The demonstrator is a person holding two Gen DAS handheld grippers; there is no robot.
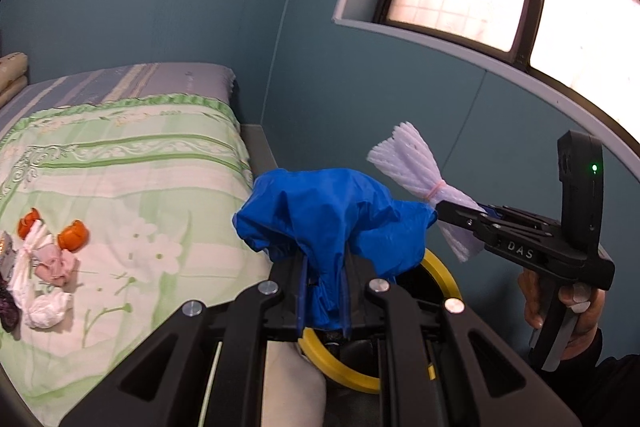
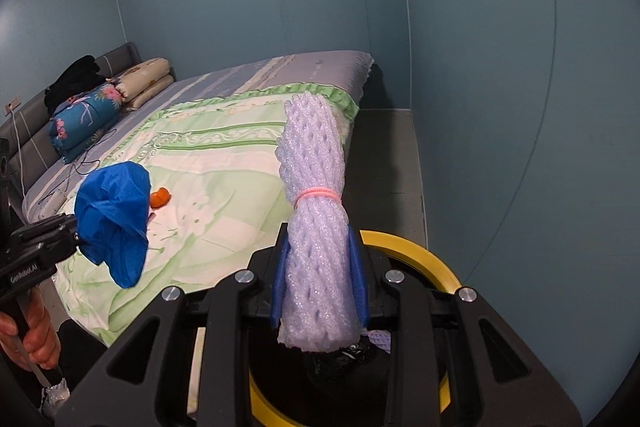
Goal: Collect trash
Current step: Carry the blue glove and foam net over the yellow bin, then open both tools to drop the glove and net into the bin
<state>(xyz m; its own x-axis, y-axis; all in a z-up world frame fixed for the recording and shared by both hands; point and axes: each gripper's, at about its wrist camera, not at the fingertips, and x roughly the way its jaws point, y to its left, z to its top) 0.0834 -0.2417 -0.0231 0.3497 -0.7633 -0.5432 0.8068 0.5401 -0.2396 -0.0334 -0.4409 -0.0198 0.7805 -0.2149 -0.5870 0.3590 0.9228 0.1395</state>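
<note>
Orange scraps, white wads and a pink clump lie together on the green floral bedspread at the left. Further right, the left claw is pressed together on a crumpled blue plastic bag, held above the yellow-rimmed bin beside the bed. At the right, the right claw pinches a white foam net bundle tied with a pink band, over the same bin.

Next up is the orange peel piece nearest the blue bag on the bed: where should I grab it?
Grip the orange peel across its domed sides, descending from above. It lies apart from the tissue pile, so fingers have clearance.
</note>
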